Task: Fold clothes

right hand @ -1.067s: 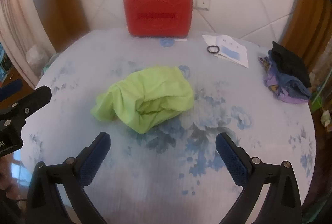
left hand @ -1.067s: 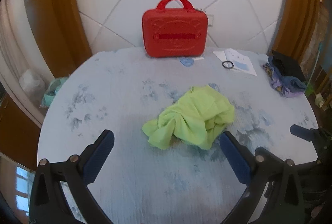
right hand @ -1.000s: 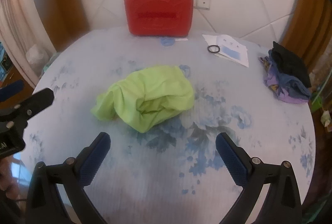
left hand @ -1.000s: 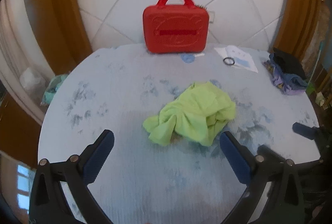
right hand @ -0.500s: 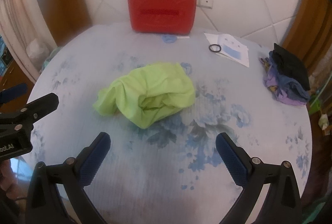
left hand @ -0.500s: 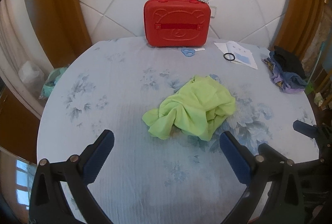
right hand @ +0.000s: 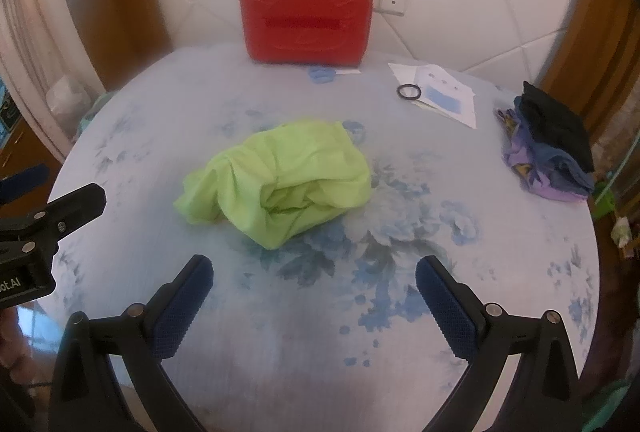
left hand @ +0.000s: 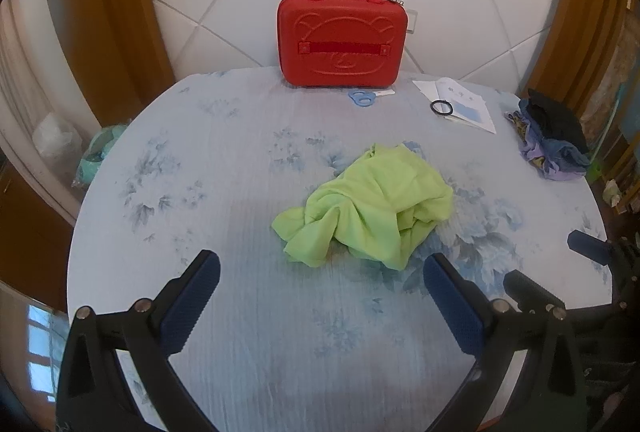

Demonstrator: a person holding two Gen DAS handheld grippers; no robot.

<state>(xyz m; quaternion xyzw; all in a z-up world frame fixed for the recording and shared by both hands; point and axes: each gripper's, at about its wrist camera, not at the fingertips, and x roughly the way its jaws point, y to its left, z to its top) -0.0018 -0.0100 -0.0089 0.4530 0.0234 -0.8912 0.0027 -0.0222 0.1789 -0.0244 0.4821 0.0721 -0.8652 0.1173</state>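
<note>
Spread grippers [left hand: 320, 272] facing crumpled green garment [left hand: 368, 208]

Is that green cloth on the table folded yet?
No. The green cloth lies crumpled in a loose heap on the table, with uneven wrinkles and no flat layers.

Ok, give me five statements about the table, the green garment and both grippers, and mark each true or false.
1. The green garment lies crumpled on the table. True.
2. The left hand-held gripper is shut on the garment. False: it is open and holds nothing.
3. The red case stands upright at the far edge of the table. True.
4. The black ring lies on the garment. False: it lies on the paper sheet, apart from the garment.
5. The right hand-held gripper is open, short of the garment. True.
</note>
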